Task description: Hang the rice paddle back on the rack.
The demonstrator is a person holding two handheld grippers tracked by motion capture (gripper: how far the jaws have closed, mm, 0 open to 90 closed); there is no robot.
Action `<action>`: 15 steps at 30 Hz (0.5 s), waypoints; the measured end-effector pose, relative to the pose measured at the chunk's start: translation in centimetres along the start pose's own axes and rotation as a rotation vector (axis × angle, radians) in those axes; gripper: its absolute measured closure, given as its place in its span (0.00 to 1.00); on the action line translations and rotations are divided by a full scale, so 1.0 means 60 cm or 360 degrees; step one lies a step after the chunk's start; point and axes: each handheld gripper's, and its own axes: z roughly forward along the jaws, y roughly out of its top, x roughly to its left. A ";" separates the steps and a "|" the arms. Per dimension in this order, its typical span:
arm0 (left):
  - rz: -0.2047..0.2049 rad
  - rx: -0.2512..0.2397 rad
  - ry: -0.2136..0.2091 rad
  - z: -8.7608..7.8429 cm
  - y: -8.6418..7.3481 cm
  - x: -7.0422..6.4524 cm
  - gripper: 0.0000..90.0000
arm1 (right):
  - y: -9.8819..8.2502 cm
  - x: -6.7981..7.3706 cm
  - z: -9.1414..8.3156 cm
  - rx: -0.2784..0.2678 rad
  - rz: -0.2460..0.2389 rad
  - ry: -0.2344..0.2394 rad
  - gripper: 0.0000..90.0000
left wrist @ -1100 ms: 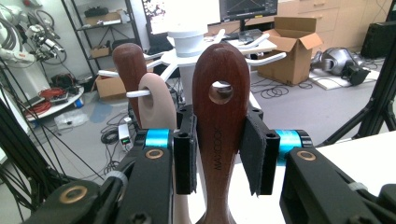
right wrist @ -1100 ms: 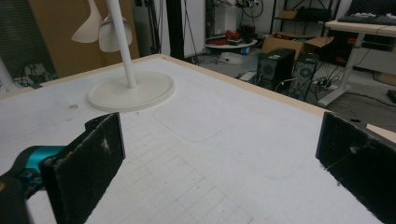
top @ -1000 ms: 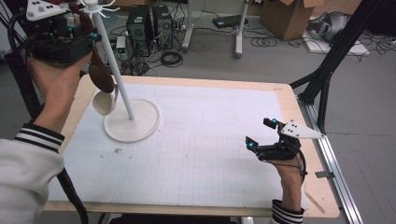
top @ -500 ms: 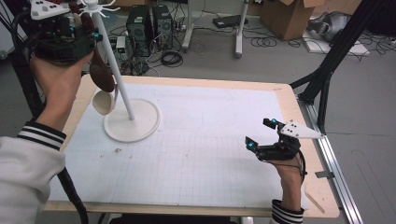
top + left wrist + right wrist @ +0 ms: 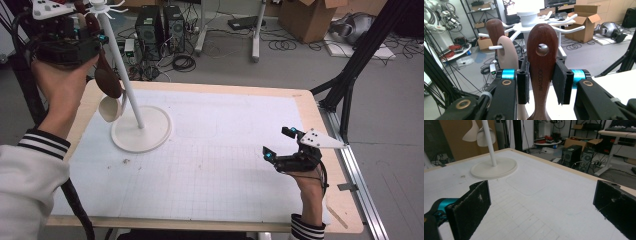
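Observation:
A white hanging stand rises from a round base at the table's left. High beside its hooked top, my left gripper is shut on the handle of a dark wooden spoon. The spoon's bowl hangs below. In the left gripper view my left gripper presses both pads on the handle, whose hole stands just in front of the stand's hooks with no hook through it. A pale spoon hangs on a hook beside it. My right gripper rests open on the table's right side, empty.
A second dark handle sits behind the pale one. The white gridded mat covers the table, with a wooden rim at the right. Off the table are computer towers, cables, cardboard boxes and a black frame leg.

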 end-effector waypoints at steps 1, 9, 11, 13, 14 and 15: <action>-0.0004 0.0001 0.0000 0.000 0.000 0.000 0.76 | 0.000 0.000 0.000 0.0001 0.0001 0.0000 0.00; -0.0014 0.0025 0.0004 0.006 0.001 0.003 0.76 | -0.002 0.000 0.000 0.0003 0.0018 0.0009 0.00; -0.0013 0.0023 0.0008 0.006 0.001 0.002 0.76 | -0.002 -0.001 0.001 0.0004 0.0017 0.0006 0.00; -0.0014 0.0021 0.0009 0.007 0.001 0.002 0.76 | -0.002 -0.001 0.001 0.0000 0.0012 0.0009 0.00; -0.0017 0.0021 0.0009 0.008 0.001 0.003 0.76 | -0.002 -0.001 0.001 0.0002 0.0012 0.0009 0.00; -0.0014 0.0024 0.0010 0.009 0.001 0.003 0.76 | -0.002 -0.001 0.001 0.0001 0.0011 0.0007 0.00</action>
